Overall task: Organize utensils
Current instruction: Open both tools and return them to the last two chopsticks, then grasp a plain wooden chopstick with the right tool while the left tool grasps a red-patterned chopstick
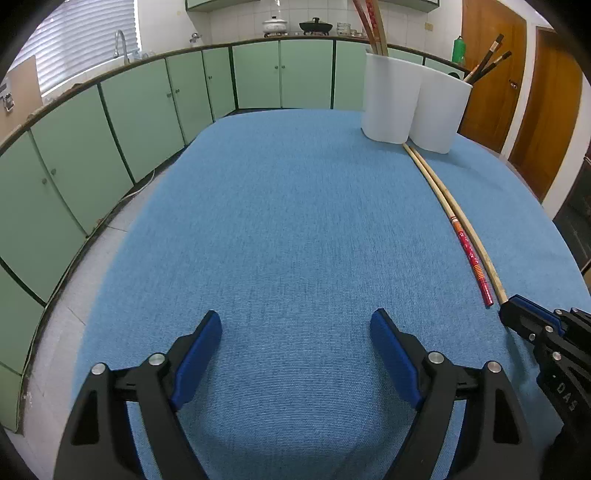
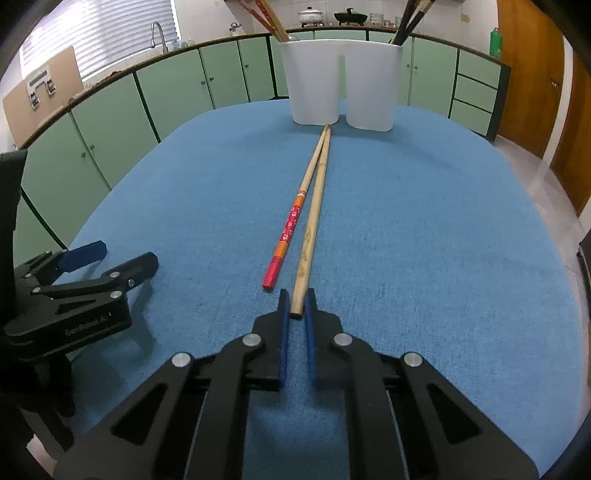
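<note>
- My right gripper [image 2: 297, 308] is pinched on the near end of the plain wooden chopstick [image 2: 314, 218], which lies flat on the blue cloth-covered table [image 2: 443, 240], its far tip pointing to 12 o'clock.
- Just beside it at 11 o'clock lies the red-handled patterned chopstick [image 2: 291, 221], untouched; the two tips meet at the foot of the white twin-compartment plastic holder [image 2: 341, 83].
- My left gripper [image 1: 295, 350] hangs spread over bare cloth, holding nothing.
- Done so far, as I judge it: light wooden and red sticks already stand in the holder's left compartment and dark chopsticks [image 2: 410, 20] in the right one.
- Left: these two on the table. I reckon the plain one goes up into the left compartment first, then the red one; neither has been lifted yet.
</note>
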{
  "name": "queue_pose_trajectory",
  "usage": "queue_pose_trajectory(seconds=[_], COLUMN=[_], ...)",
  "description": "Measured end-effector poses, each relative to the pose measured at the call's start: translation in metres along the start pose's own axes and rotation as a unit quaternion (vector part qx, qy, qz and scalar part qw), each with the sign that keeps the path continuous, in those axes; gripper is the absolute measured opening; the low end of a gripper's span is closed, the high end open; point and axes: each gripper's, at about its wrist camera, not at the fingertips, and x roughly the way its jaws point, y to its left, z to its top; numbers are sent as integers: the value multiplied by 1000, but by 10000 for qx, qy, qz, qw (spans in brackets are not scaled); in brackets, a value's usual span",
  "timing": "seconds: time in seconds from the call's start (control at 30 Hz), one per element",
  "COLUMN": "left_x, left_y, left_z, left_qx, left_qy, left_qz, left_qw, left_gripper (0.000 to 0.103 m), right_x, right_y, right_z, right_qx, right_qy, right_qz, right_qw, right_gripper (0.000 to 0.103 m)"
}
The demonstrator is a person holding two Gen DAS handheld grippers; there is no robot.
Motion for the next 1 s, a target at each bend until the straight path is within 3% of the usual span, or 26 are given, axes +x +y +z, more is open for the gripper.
queue_pose_trajectory(seconds=[0.27,0.53,1.0], left_x=[-3,-11,0], left_y=[-14,-47,-99], left_z=[-1,0,7], left_qx=[45,115,391], left_qy=[-27,-102,9], left_qz=[-96,-599,-793], left_qw=[9999,9981,9961], left_gripper=[82,80,75], right_x=[-11,-16,-19], right_y=[-24,-63,-89], right_z=[-5,-7,-12], right_qx=[280,459,637], right_qy=[-69,-97,-65], right_qz=[-120,-502,-294], right_qw=[9995,9976,9975], right_gripper=[6,6,7])
